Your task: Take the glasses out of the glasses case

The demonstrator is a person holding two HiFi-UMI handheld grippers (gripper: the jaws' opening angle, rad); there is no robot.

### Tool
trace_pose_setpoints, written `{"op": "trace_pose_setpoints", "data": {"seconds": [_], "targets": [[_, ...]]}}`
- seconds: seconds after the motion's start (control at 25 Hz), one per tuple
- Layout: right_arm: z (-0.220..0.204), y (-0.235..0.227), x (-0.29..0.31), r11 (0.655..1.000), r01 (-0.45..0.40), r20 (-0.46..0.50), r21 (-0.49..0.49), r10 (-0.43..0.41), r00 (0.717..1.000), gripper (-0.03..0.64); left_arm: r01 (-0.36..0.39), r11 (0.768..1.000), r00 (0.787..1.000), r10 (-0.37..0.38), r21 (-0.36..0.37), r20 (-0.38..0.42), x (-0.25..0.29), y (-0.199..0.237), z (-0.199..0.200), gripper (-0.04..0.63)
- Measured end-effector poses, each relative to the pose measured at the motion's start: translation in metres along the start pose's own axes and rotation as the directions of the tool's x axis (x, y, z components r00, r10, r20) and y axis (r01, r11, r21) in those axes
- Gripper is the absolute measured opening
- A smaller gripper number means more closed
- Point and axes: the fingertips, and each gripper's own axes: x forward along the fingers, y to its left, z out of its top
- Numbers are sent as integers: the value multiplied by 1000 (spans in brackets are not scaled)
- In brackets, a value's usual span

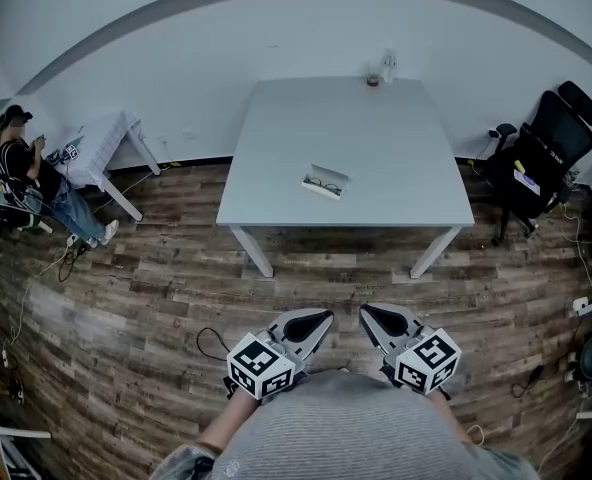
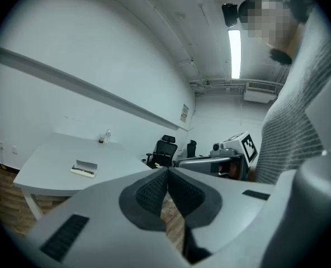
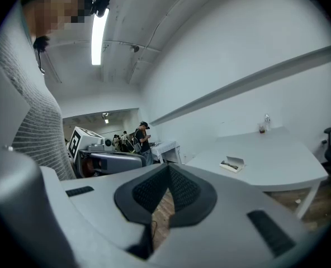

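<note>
A pale table [image 1: 376, 138] stands well ahead of the person, whose left gripper [image 1: 326, 317] and right gripper [image 1: 365, 311] hover above wooden flooring [image 1: 156, 308], jaws pressed together, empty. The open glasses case [image 1: 326, 182] lies mid-table, glasses [image 1: 322, 184] inside.

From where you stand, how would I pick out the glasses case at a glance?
Look at the large pale table against the far wall. The glasses case lies open toward its front edge, dark glasses showing inside. It is the only flat thing there; the bottle stands upright at the far edge.
</note>
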Motion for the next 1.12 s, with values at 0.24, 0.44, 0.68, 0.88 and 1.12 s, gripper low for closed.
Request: {"op": "trace_pose_setpoints", "data": {"seconds": [0.24, 0.44, 0.68, 0.88, 1.12], "targets": [[1, -3, -2, 1000, 4, 5, 8, -4, 1000, 12, 1, 1000, 1000, -1, -1, -2, 2, -1, 0, 12], [6, -2, 0, 999, -34, 22, 13, 33, 999, 12, 5, 1000, 1000, -5, -5, -7, 6, 2, 1, 12], [5, -2, 0, 998, -54, 33, 19, 54, 998, 12, 5, 1000, 1000, -5, -3, -14, 8, 2, -2, 12], [6, -5, 2, 999, -46, 35, 18, 46, 998, 12, 10, 1000, 1000, -10, -8, -15, 9, 4, -1, 12], [6, -7, 4, 999, -47, 39, 19, 47, 998, 12, 11, 1000, 1000, -12, -12, -19, 10, 6, -2, 12]]}}
